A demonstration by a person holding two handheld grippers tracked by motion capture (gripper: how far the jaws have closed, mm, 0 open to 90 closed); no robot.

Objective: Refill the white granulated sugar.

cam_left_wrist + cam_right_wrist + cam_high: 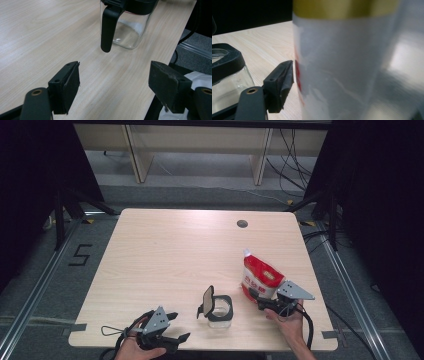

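Here, pale wood table [165, 255], grey floor [200, 195], left gripper [172, 327] jaws apart, right gripper [256, 296] jaws wide around pouch [260, 277].

I'm looking down on a light wooden table [165, 255] with rounded corners and a small round cable hole [242, 224] near its far edge. Two things stand on it, both toward my near right. A clear glass jar [220, 309] with a black rim sits close to the near edge, its black lid [207, 301] flipped up on its left side. Just to its right, apart from it, a red and white pouch [260, 279] stands upright.
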